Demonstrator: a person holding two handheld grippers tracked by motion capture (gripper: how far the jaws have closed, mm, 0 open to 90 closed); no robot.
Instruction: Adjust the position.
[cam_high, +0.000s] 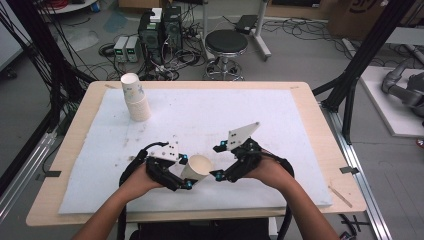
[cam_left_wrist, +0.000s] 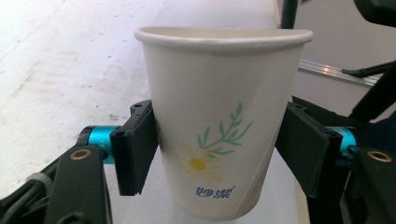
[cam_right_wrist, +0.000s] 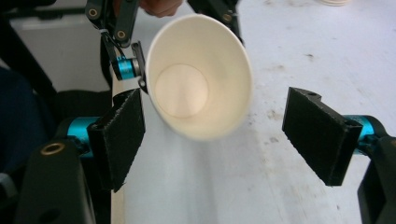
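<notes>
High view: a light wooden table (cam_high: 310, 107) under a white, slightly soiled mat (cam_high: 210, 115). At the near edge, a paper cup (cam_high: 197, 167) tilted over, round mouth turned toward the right tool (cam_high: 218, 161), tapered body clamped in the left tool (cam_high: 185, 171). Right tool just beside the cup's rim, black jaws apart, a grey three-cornered plate on top. At the far left of the mat, a stack of cups (cam_high: 135, 97), conical and leaning. Beyond the table, a round black stool (cam_high: 226, 42).

Left gripper view: smooth off-white paper cup (cam_left_wrist: 219, 121), rolled lip, printed with a yellow daisy, green sprig and blue characters. Flat black pads (cam_left_wrist: 137, 147) of the left tool (cam_left_wrist: 217, 149) pressed on both sides of the wall, which shows a faint crease near the right pad.

Right gripper view: cup (cam_right_wrist: 201, 81) seen mouth-on, oval rim, pale circular bottom inside. Right tool (cam_right_wrist: 215, 135) wide apart, rectangular felt-like pads clear of the paper, nothing gripped between them. Behind the cup, the left tool's black links and a cyan metal collar (cam_right_wrist: 123, 67) against its side.
</notes>
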